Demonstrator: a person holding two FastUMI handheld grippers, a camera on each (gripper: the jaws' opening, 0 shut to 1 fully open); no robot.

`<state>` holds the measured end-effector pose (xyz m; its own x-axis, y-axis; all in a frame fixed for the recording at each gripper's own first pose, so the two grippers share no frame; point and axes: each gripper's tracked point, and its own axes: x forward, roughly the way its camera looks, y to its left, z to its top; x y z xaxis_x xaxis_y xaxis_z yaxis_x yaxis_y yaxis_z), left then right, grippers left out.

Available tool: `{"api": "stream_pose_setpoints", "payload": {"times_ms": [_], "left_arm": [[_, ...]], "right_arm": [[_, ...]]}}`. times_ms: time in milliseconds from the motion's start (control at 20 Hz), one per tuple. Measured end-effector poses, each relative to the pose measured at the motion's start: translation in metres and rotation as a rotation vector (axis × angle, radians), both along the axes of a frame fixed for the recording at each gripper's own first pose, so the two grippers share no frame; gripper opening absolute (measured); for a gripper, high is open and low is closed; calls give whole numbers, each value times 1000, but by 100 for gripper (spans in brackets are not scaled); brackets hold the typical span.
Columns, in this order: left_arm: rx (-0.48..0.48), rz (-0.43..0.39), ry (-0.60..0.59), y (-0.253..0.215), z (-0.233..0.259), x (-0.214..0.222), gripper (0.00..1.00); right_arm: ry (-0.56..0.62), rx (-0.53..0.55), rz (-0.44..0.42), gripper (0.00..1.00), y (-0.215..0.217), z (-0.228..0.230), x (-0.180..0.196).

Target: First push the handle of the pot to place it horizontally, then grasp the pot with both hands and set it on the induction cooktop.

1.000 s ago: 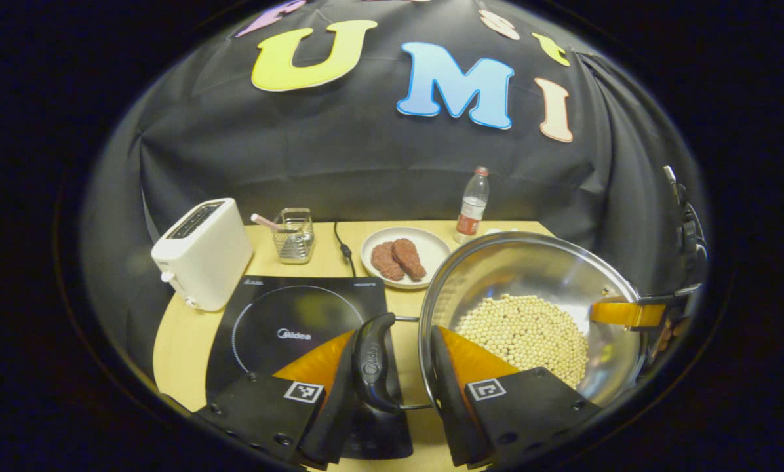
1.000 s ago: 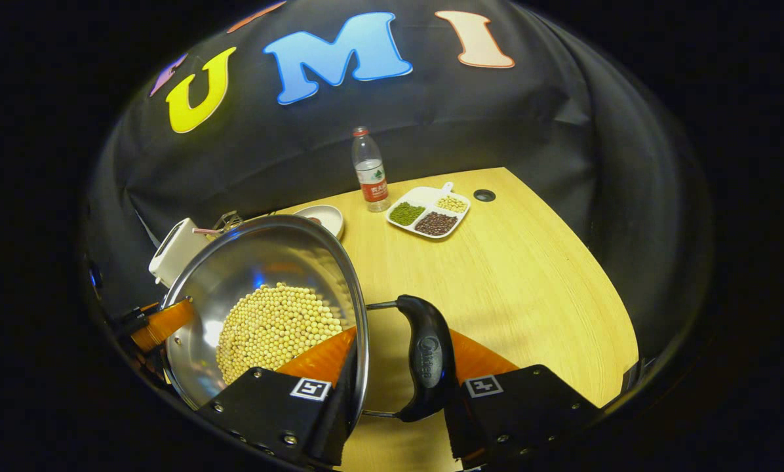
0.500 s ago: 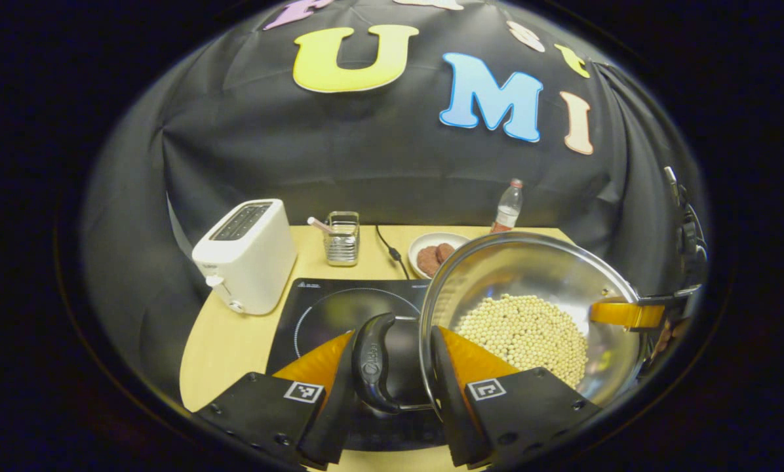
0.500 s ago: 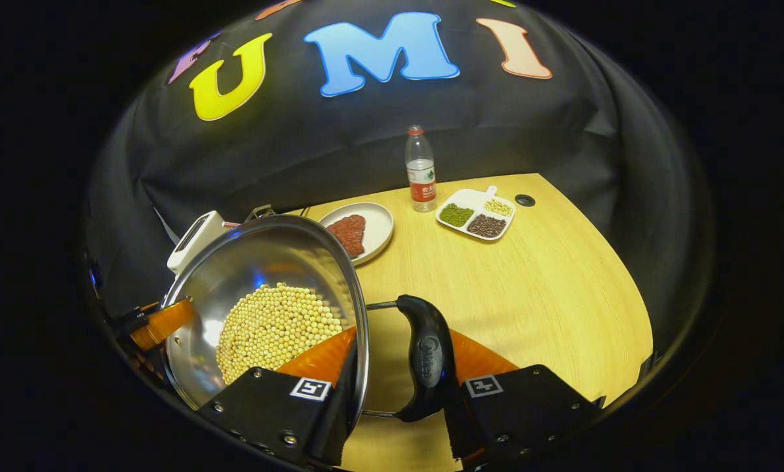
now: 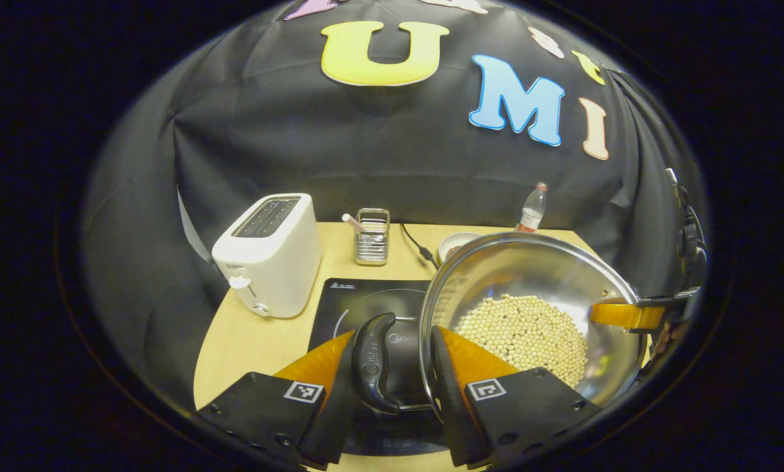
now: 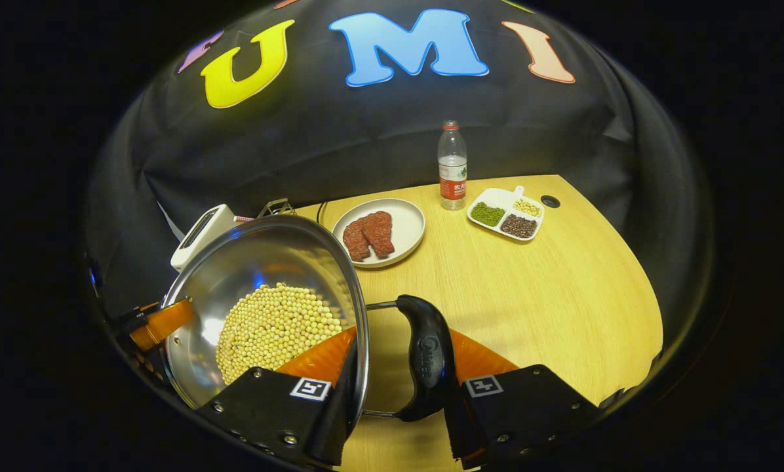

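Pot [image 5: 529, 308] hangs between the two grippers, above the table, each one clamped on a side handle. In the left gripper view the left gripper [image 5: 392, 387] has one finger outside the black left handle [image 5: 372, 360] and the other inside the rim, so the handle and pot wall are pinched between them. In the right gripper view the right gripper [image 6: 402, 393] does the same at the right handle [image 6: 425, 357], mirrored: inner finger inside the wall, outer finger behind the handle. Gripping at opposite ends seems meant to keep the pot level, since it holds a bed of beans [image 6: 277, 324] that would slide if it tipped.

Outward from the left gripper, the cooktop [image 5: 366, 308] lies at 12 o'clock, just beyond and partly under the left handle, so the pot looks close to its goal and, by my reading, needs a short carry leftward, then a lowering. A toaster [image 5: 267, 252] stands at 10 o'clock, a wire holder [image 5: 372, 235] at 12 and a bottle [image 5: 531, 208] at 1.

From the right gripper, a plate [image 6: 408, 226] of meat sits at 12 o'clock and a divided tray [image 6: 505, 213] at 1, well apart from the pot.
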<state>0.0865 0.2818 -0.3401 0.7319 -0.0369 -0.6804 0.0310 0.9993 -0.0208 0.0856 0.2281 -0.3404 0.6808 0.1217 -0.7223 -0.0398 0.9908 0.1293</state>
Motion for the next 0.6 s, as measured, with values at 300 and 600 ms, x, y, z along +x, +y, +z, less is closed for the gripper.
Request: {"api": "stream_pose_setpoints", "payload": {"times_ms": [300,600], "left_arm": [[5,6,21,42,-12,13,66],[2,9,30,73,-27,30,62]], "right_arm": [[29,14,6,60,40,-19,12],[46,14,-5,60,69,-31,28]]}}
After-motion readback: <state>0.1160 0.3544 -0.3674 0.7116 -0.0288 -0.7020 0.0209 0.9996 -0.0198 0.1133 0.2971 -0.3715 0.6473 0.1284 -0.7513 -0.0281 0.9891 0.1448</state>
